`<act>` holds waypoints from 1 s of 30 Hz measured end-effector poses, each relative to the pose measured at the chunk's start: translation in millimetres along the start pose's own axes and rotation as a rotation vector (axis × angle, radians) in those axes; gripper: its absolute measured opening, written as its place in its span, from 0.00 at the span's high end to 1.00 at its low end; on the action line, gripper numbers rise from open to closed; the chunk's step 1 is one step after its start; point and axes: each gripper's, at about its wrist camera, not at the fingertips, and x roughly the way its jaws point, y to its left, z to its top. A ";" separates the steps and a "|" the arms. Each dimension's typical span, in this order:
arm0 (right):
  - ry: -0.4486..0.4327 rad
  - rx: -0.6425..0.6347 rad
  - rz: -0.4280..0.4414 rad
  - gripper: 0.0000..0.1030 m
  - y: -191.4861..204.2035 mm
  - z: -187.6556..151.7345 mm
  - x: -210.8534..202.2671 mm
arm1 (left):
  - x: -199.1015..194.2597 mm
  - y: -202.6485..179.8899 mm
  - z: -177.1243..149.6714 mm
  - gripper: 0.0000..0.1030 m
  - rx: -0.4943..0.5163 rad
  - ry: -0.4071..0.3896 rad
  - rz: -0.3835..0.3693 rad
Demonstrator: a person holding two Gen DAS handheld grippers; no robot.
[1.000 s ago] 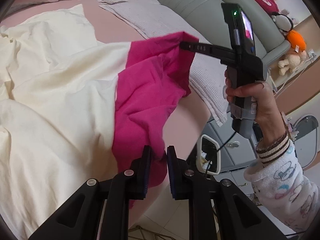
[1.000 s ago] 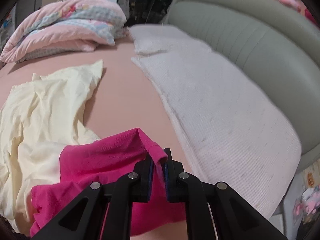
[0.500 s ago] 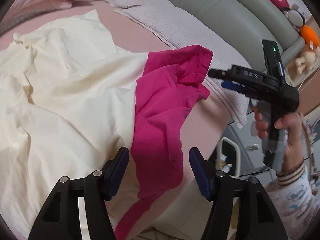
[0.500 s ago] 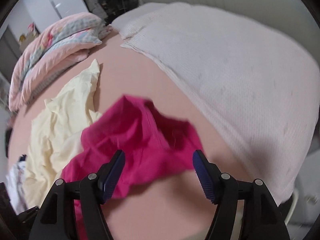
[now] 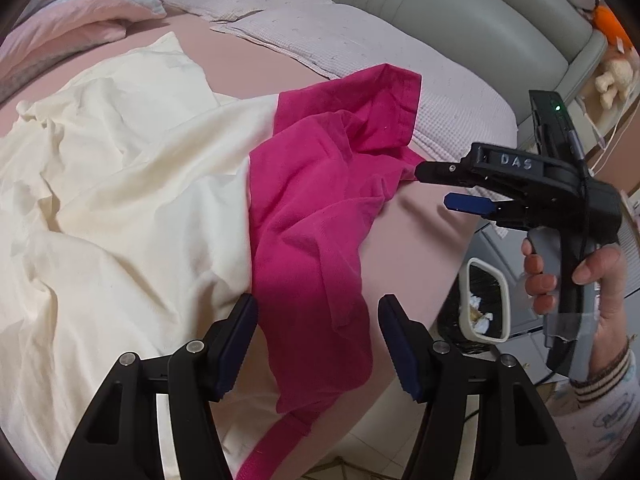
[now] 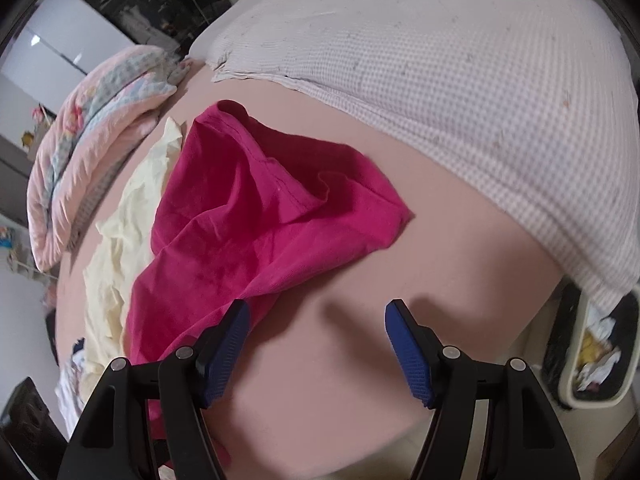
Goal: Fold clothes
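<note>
Pink bed (image 5: 416,240) carries a cream garment (image 5: 120,184) with a magenta garment (image 5: 316,208) rumpled over its edge, lower end trailing off the bed side. Left tongs (image 5: 316,340) spread, having just opened, magenta cloth lying between the fingers, apparently not pinched. Right tongs (image 6: 316,344) also just opened, spread over bare sheet, cloth just beside the left finger (image 6: 228,340).

Lower end of the magenta garment (image 5: 316,248) trailing off the bed edge, hidden behind the left gripper (image 5: 316,344). Cream garment (image 5: 120,208) cut off at the left edge. Bin contents (image 6: 596,352) too small to identify. Sleeve (image 5: 604,420) cropped at the corner.
</note>
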 end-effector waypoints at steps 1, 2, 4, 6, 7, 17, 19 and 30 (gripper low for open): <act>0.000 0.015 0.010 0.32 -1.1 -1.6 1.1 | 1.0 -0.6 -0.3 0.42 0.004 -0.001 0.011; 0.002 0.032 0.026 0.32 -1.4 -3.1 2.0 | 1.6 -0.6 -0.7 0.42 0.006 -0.001 0.018; 0.009 0.060 0.059 0.32 -1.3 -5.8 4.1 | 3.0 -0.6 -1.3 0.42 0.008 0.000 0.027; 0.014 0.074 0.085 0.32 0.6 -8.1 6.5 | 6.0 -1.4 -0.7 0.42 0.011 0.000 0.042; 0.015 0.078 0.093 0.32 2.0 -9.2 7.8 | 6.8 -1.7 -0.7 0.42 0.014 0.000 0.050; 0.036 0.101 0.146 0.32 15.0 -9.7 37.5 | 13.5 -2.3 -0.5 0.42 0.034 -0.015 0.092; 0.038 0.111 0.153 0.32 16.7 -9.5 44.4 | 14.4 -2.6 -1.5 0.42 0.042 -0.022 0.089; 0.011 0.239 0.271 0.32 10.0 -10.1 62.1 | 18.2 -3.1 -7.7 0.78 0.071 -0.029 0.068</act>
